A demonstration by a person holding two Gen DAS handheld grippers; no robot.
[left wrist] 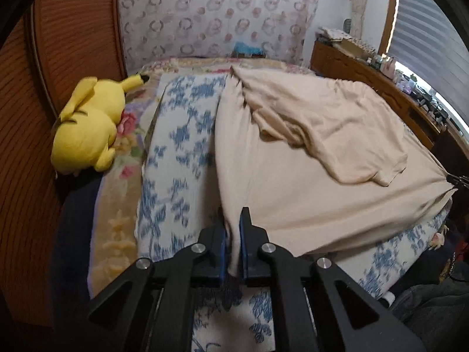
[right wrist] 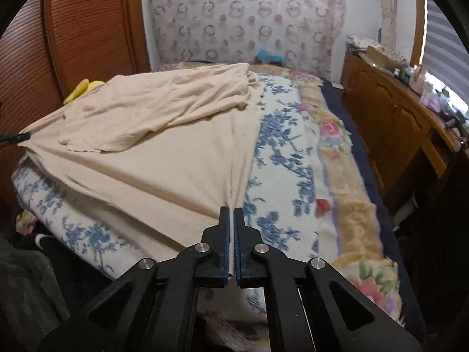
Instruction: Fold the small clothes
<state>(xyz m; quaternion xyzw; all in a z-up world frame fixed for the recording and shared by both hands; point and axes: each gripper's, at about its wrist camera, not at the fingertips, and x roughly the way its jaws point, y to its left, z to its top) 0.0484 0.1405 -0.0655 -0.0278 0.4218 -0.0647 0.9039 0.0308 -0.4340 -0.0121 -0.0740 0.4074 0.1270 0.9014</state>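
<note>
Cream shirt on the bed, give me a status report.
Left gripper and right gripper each shut on a near corner. Cream shirt stretched between them, far half rumpled. Yellow plush toy off to the side, clear.

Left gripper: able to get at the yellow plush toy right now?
Probably not as things stand. The left gripper is shut on a corner of the cream shirt, so it's occupied. The plush toy itself lies uncovered at the bed's edge, nothing blocking it.

Daylight comes in through the window blinds [left wrist: 425,29] on the right, where it glares white. The room's edges bend round and go dark. The blue flower blanket [right wrist: 278,152] looks blurry.
</note>
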